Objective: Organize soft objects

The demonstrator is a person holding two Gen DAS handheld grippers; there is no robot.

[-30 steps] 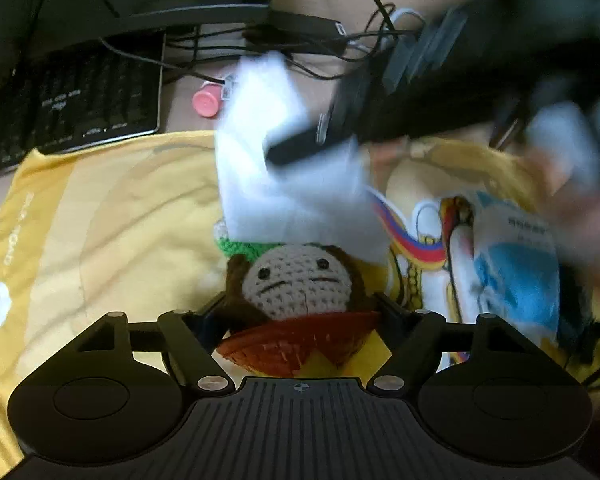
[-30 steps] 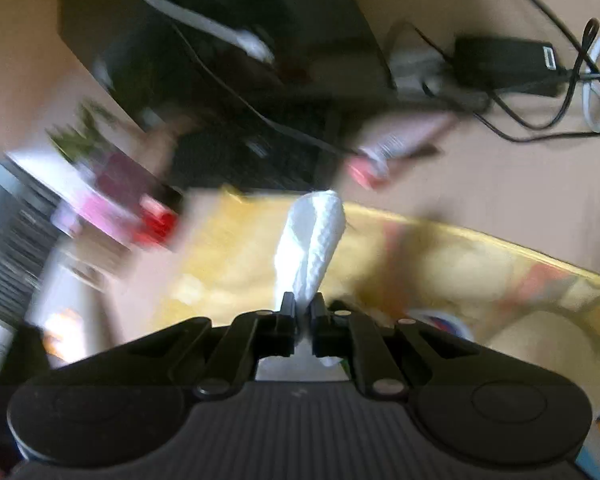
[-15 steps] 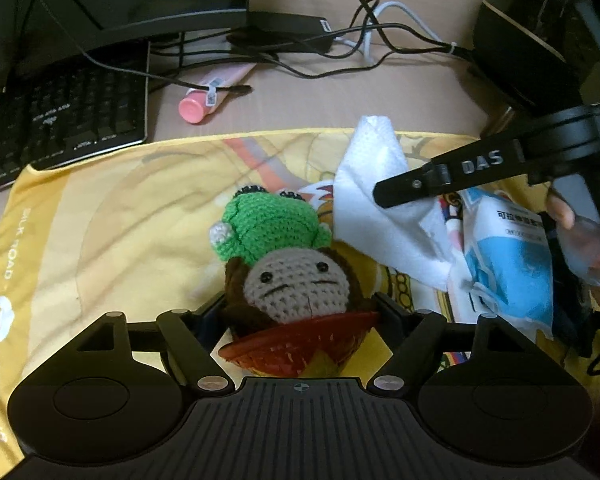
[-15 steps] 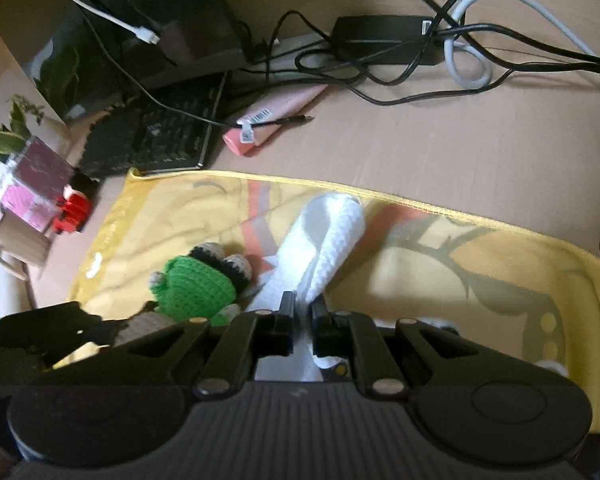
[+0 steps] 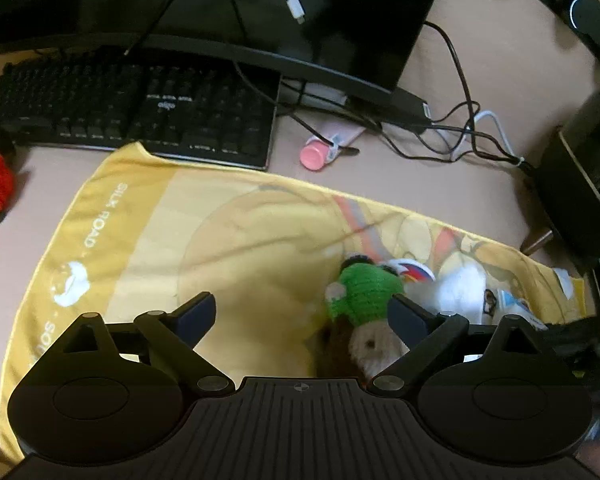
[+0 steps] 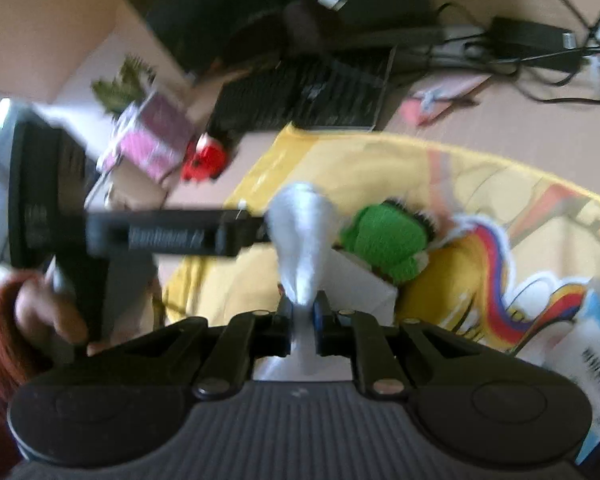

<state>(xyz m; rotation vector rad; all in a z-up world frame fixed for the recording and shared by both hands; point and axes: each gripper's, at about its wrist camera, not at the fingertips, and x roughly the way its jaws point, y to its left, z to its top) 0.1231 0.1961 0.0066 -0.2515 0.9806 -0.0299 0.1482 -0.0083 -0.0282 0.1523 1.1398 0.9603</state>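
Crocheted doll with green knit cap and beige face (image 5: 364, 308) lies on the yellow printed cloth (image 5: 220, 248), at about 2 o'clock inside the left gripper (image 5: 304, 312), hard against the right-hand finger; left finger clear of it. Left jaws wide apart and opening, pads not pressing the doll. Right gripper (image 6: 302, 314): jaws nearly together, opening slightly, clamped on a white crumpled tissue (image 6: 304, 240) that sticks up at 12 o'clock. Doll's green cap sits at 1 o'clock beyond those jaws. Black keyboard (image 5: 140, 108) on tabletop (image 5: 480, 184) at 11 o'clock.
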